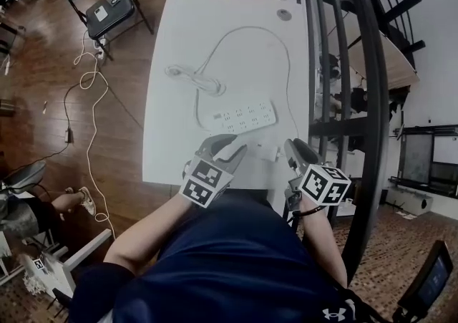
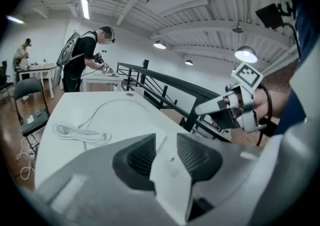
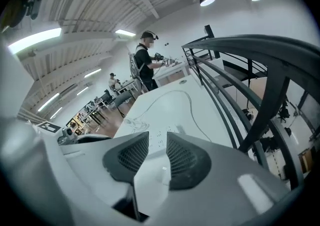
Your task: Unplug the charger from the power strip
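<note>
A white power strip (image 1: 240, 115) lies across the near half of the white table (image 1: 172, 142); its thick cord is coiled (image 1: 197, 78) behind it. A thin white cable (image 1: 286, 56) loops over the far half and runs down the right side. Just in front of the strip lies a small white block (image 1: 268, 151), apparently the charger, apart from the sockets. My left gripper (image 1: 223, 146) hovers at the table's near edge, left of the block; its jaws stand apart with nothing between them (image 2: 166, 140). My right gripper (image 1: 299, 154) hangs right of the block, open and empty (image 3: 157, 137).
A black stair railing (image 1: 343, 99) runs close along the table's right side. A folding chair (image 1: 107, 6) stands at the far left, with loose cables on the wooden floor (image 1: 89, 99). A person (image 2: 87, 59) works at another table beyond the far end.
</note>
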